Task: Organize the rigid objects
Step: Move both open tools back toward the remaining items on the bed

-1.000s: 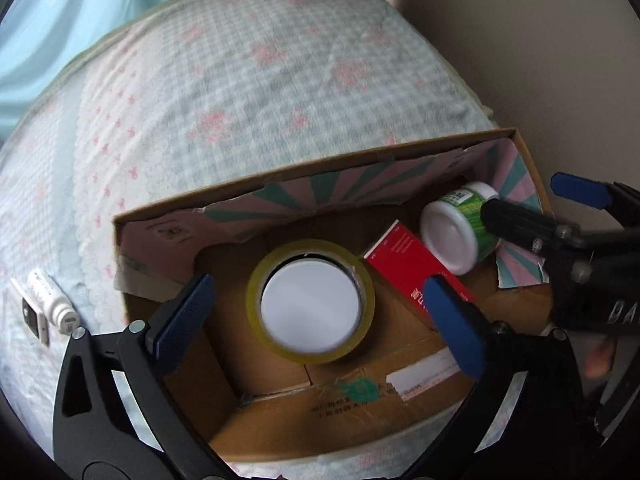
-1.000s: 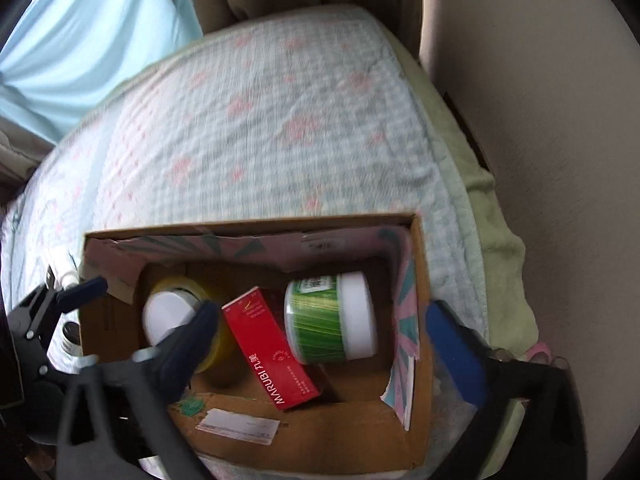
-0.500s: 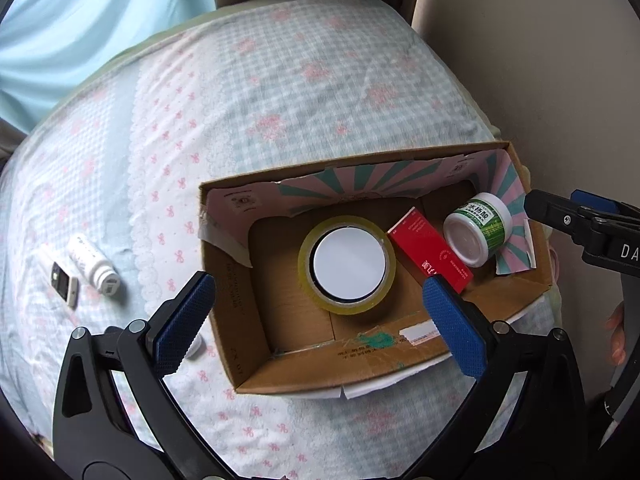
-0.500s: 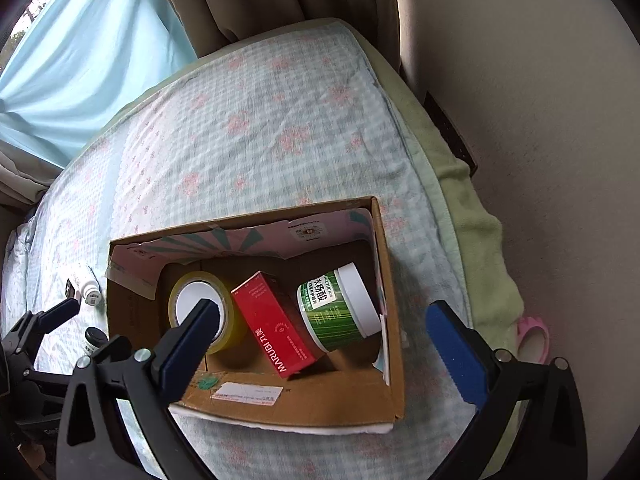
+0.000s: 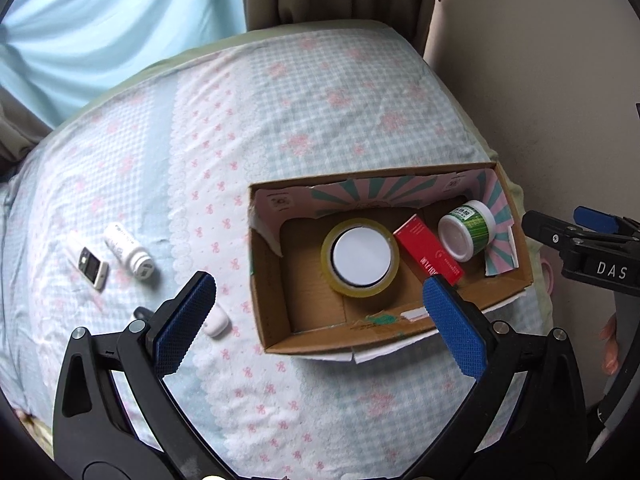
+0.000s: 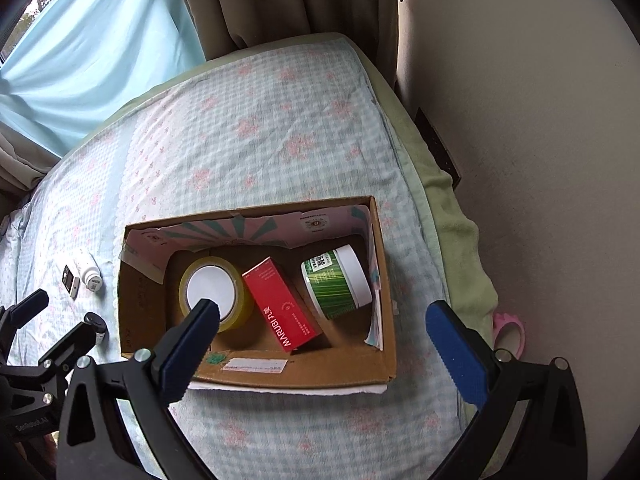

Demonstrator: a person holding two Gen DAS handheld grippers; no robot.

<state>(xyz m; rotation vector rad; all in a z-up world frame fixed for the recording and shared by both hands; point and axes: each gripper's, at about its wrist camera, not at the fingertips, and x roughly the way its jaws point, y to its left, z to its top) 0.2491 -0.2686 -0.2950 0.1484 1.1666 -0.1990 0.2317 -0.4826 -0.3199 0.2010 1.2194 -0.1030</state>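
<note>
A cardboard box sits on the bed. In it lie a yellow tape roll, a red carton and a green jar with a white lid. Left of the box on the sheet lie a white bottle, a small white device and a white cap-like piece. My left gripper is open and empty above the box's near left side. My right gripper is open and empty above the box's near wall.
The bed has a checked floral sheet. A wall runs along the right, curtains hang behind. A pink ring-shaped object lies by the bed's right edge. A small dark-capped item lies left of the box.
Both grippers have pulled back and up from the box, so more of the bed and the loose items on the left show. The box contents have not moved.
</note>
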